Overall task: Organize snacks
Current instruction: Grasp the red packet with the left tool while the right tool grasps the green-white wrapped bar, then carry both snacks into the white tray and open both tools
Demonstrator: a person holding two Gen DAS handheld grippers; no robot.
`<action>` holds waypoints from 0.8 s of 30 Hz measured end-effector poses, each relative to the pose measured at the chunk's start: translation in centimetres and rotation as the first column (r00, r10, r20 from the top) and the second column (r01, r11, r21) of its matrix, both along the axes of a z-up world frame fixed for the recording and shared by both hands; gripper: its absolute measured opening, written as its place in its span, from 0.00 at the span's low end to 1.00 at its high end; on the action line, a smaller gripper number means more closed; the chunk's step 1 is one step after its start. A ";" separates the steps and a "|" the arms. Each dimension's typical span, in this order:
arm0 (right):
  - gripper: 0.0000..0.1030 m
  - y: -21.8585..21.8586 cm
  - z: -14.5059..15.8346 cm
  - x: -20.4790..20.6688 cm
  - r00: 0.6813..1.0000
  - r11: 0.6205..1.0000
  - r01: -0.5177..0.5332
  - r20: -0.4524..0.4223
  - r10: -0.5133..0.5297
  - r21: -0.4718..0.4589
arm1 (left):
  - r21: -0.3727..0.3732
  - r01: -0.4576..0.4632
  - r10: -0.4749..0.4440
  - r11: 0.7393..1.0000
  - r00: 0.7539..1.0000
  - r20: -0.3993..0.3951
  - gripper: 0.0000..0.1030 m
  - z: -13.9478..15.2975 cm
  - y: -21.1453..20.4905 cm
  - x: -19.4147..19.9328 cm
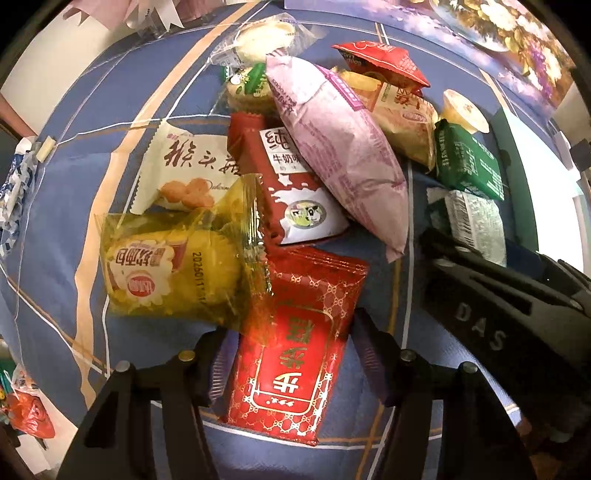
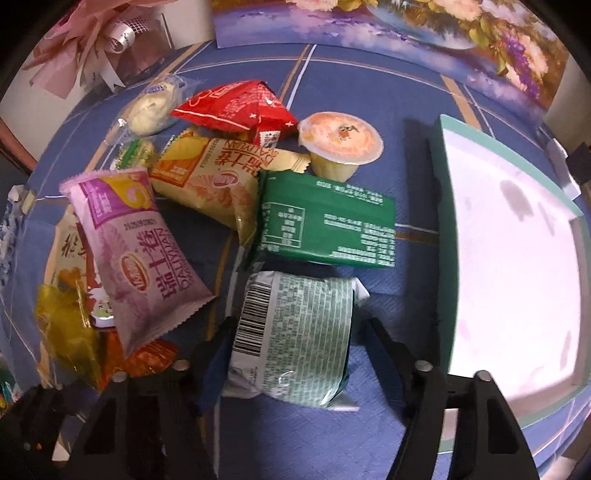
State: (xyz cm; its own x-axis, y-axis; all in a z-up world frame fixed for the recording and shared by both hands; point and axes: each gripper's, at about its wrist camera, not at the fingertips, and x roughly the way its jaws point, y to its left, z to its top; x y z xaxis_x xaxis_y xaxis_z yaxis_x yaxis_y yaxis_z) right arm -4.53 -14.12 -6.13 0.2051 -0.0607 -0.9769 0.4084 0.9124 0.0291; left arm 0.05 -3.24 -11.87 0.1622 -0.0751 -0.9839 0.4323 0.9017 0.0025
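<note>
A pile of snack packets lies on a blue cloth. In the left wrist view my left gripper (image 1: pixel 290 354) is open, its fingers either side of a red and gold packet (image 1: pixel 295 354). A yellow cake packet (image 1: pixel 177 269) overlaps that packet's top left. In the right wrist view my right gripper (image 2: pixel 291 343) is open around a pale green and white packet (image 2: pixel 295 336) with a barcode. A green box-shaped packet (image 2: pixel 328 221) lies just beyond it. The right gripper's black body (image 1: pixel 498 314) shows at the right of the left wrist view.
A white tray with a teal rim (image 2: pixel 509 258) lies to the right of the pile. A pink packet (image 2: pixel 136 254), an orange-yellow packet (image 2: pixel 210 177), a red pyramid packet (image 2: pixel 240 107) and a jelly cup (image 2: pixel 340 144) lie further back. A floral picture (image 2: pixel 443 33) stands behind.
</note>
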 end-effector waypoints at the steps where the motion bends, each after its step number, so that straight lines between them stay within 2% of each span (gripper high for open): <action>1: 0.58 -0.1 0.0 -0.1 1.000 1.000 0.004 0.003 -0.004 -0.002 | 0.000 -0.001 0.001 1.000 1.000 0.003 0.61 -0.1 0.0 0.0; 4: 0.53 -0.3 0.1 -0.7 1.000 1.000 0.009 0.018 -0.009 0.007 | -0.003 -0.008 0.008 1.000 1.000 0.008 0.61 0.7 0.9 -0.4; 8: 0.52 -0.1 -0.1 -1.3 1.000 1.000 -0.003 0.009 0.003 0.001 | 0.003 -0.008 0.008 1.000 1.000 0.019 0.61 1.5 1.4 -0.2; 12: 0.51 -0.4 -0.1 -2.4 0.999 0.998 0.036 0.011 -0.036 0.043 | 0.002 -0.005 0.005 1.000 0.999 0.032 0.60 1.7 1.6 -1.0; 17: 0.51 -1.6 -0.2 -4.0 0.997 0.991 0.077 0.022 -0.080 0.109 | -0.001 0.000 0.000 1.000 0.999 0.038 0.49 1.9 1.3 -1.8; 21: 0.50 -1.7 -0.2 -5.2 0.996 0.990 0.074 0.030 -0.078 0.123 | -0.004 -0.013 0.014 1.000 1.000 0.024 0.48 2.7 1.5 -2.2; 24: 0.50 -2.0 1.3 -6.5 0.994 0.985 0.089 0.053 -0.097 0.146 | -0.020 -0.030 0.031 0.999 0.999 0.013 0.47 3.6 2.0 -2.7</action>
